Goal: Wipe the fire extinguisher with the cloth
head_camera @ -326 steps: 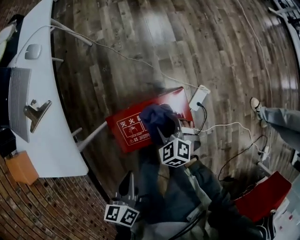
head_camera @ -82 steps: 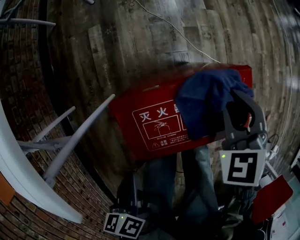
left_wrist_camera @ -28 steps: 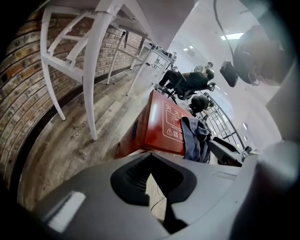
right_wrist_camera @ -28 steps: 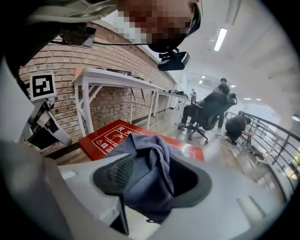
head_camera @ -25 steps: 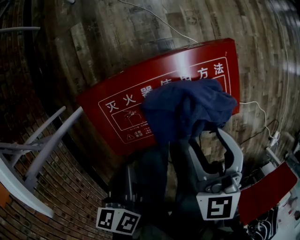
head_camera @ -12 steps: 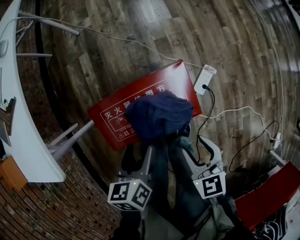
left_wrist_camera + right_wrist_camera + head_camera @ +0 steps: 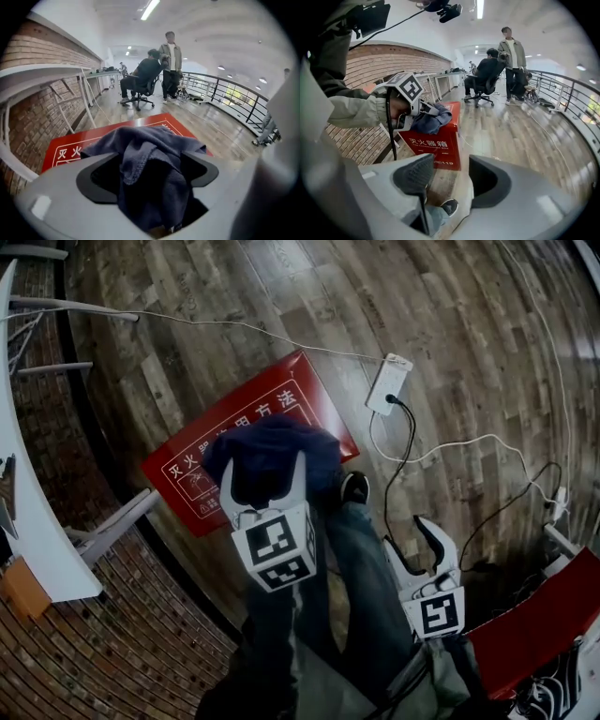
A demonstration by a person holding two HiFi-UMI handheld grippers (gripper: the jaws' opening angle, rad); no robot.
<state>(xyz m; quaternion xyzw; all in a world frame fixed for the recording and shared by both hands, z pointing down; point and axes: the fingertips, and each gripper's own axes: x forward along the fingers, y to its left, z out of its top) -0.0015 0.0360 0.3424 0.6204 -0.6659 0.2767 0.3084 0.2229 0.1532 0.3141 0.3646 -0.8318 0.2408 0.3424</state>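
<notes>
A red fire extinguisher box (image 7: 183,470) with white lettering lies on the wooden floor by the brick wall. A dark blue cloth (image 7: 272,448) is bunched on top of it. My left gripper (image 7: 262,472) stands astride the cloth. Its jaws have just been opening, and the cloth (image 7: 145,154) lies loose between them over the box (image 7: 65,145). My right gripper (image 7: 405,538) hangs off to the right over the floor, open, with nothing between its jaws. From the right gripper (image 7: 451,176) I see the box (image 7: 436,140), the cloth (image 7: 431,119) and the left gripper upon it.
A white power strip (image 7: 389,382) with trailing cables lies right of the box. A white table (image 7: 33,531) and its legs stand at the left. A second red box (image 7: 544,615) sits at the lower right. People (image 7: 150,75) are by an office chair far back, near a railing (image 7: 234,96).
The left gripper has come forward onto the cloth and its jaws now stand wide around it. The right gripper has drawn back to the right, away from the cloth.
</notes>
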